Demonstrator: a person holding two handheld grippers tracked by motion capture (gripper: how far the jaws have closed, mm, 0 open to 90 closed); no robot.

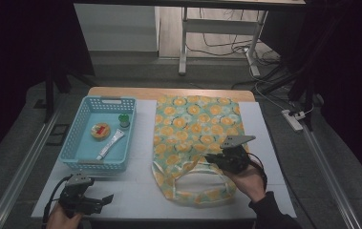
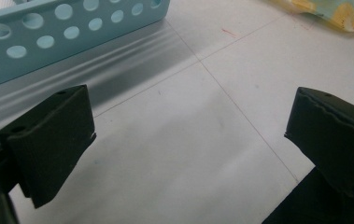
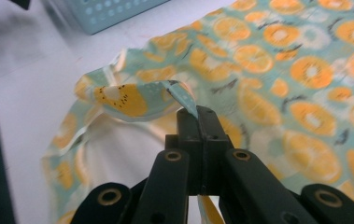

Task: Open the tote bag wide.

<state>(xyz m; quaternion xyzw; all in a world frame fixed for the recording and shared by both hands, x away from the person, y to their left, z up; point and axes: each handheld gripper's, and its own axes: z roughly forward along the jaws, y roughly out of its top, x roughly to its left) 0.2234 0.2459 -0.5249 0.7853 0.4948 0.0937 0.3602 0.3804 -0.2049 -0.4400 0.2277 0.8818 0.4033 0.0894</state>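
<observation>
- Orange-and-teal printed cloth marks the job: a fabric bag (image 1: 195,143) lies flat on the white table (image 1: 135,191), to the right of a pale blue basket (image 1: 98,133), its mouth toward the person.
- Nearest, the left tongs (image 1: 103,199) hover low over bare table by the front edge, jaws wide apart and holding nothing.
- A little farther in, the right tongs (image 1: 211,159) are clamped shut on the upper rim of the bag's mouth, pulling that layer off the lower one.
- The step in hand looks like opening the bag; next, the lifted rim likely needs holding high and steady so the mouth gapes, while the free tongs go for something in the basket.
- The right gripper view shows the pinch itself: a thin fold of the bag (image 3: 165,93) between closed pads, with pale lining beneath.
- The high view gives what lies farther off in the basket: a white tube (image 1: 110,144), a round orange tin (image 1: 100,130) and a small green-capped bottle (image 1: 124,120).
</observation>
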